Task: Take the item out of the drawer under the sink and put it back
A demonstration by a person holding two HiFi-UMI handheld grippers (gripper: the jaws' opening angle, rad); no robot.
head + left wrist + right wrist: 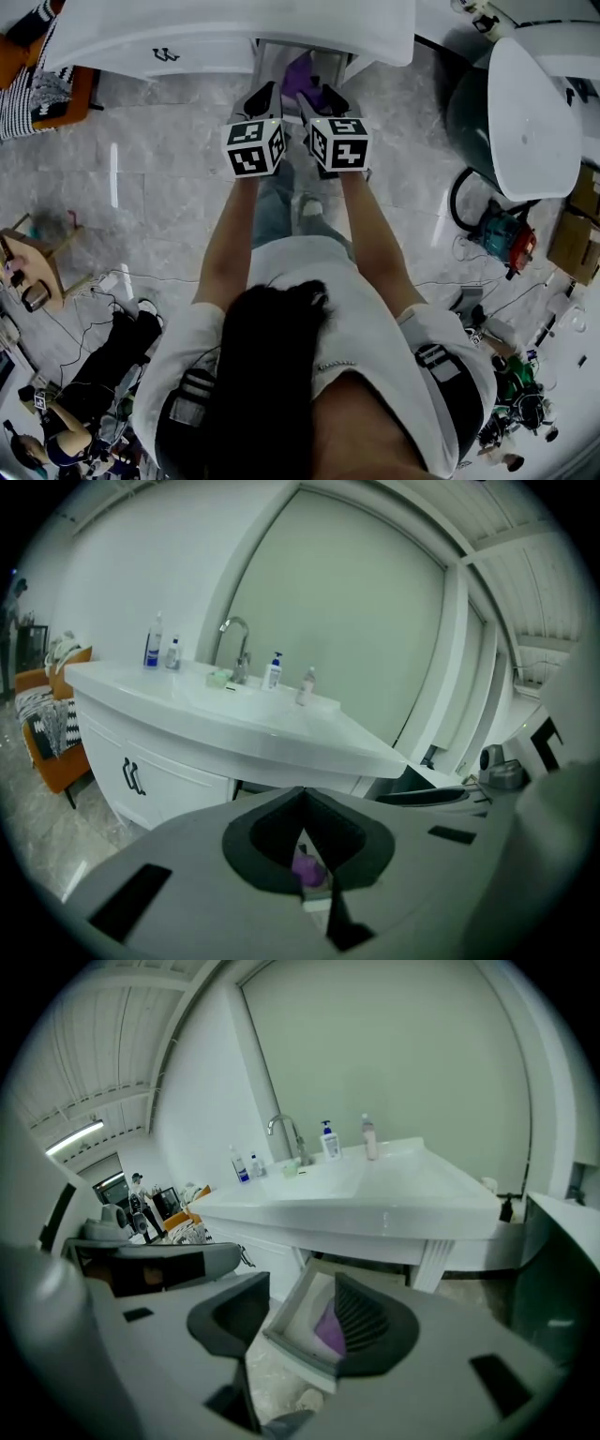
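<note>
The drawer (263, 58) under the white sink counter (234, 28) stands pulled out, and a purple item (302, 73) lies inside it. Both grippers hover side by side just above the drawer's front. My left gripper (266, 92) is over its left side. In the left gripper view its pads meet at the tip (302, 799), shut with nothing held; the purple item (307, 868) shows below through the slit. My right gripper (324, 96) is open (302, 1281). Between its spread pads I see the drawer's front wall (291, 1349) and the purple item (328, 1330), untouched.
A cabinet door with a black handle (166, 54) is left of the drawer. The faucet (234, 649) and several bottles stand on the counter. A large white fixture (530, 112) is at the right, with a power tool (502, 234) and cables on the floor. An orange chair (56, 94) is at the left.
</note>
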